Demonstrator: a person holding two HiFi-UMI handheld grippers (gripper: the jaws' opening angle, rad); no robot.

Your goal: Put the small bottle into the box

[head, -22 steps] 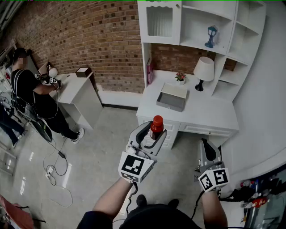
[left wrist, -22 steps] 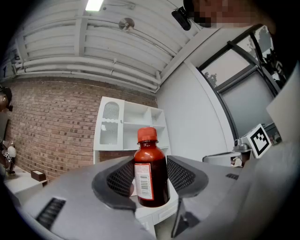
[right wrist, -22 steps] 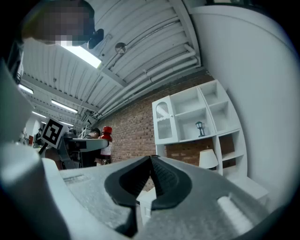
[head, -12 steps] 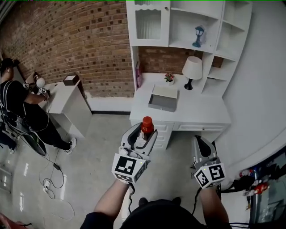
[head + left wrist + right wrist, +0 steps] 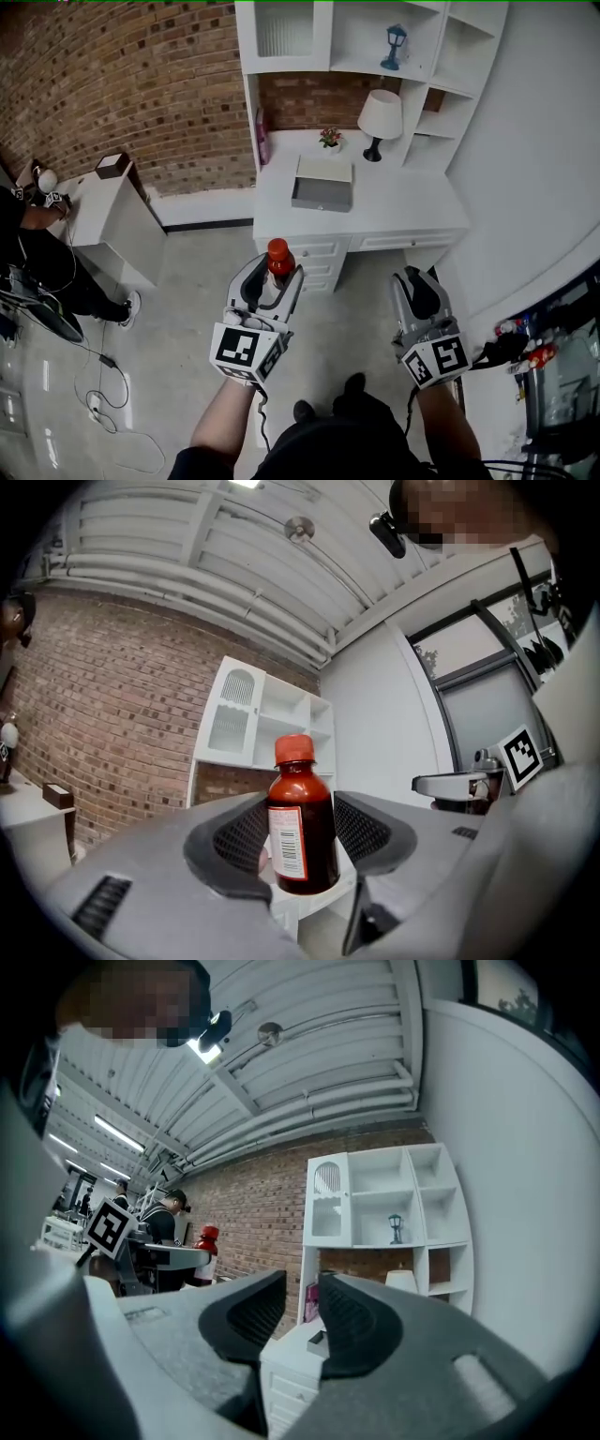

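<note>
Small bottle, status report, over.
Left gripper shut on small bottle, upright. Right gripper open, empty. Box on the desk ahead, not yet reached. No obstacle seen between.

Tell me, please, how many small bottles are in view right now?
1: the red-capped small bottle stands upright, clamped between the left gripper's jaws, in front of the desk; the clutter at the right edge may hide others.

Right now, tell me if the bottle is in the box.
Out: the bottle is clamped in the left gripper; the box sits apart on the desk.
</note>
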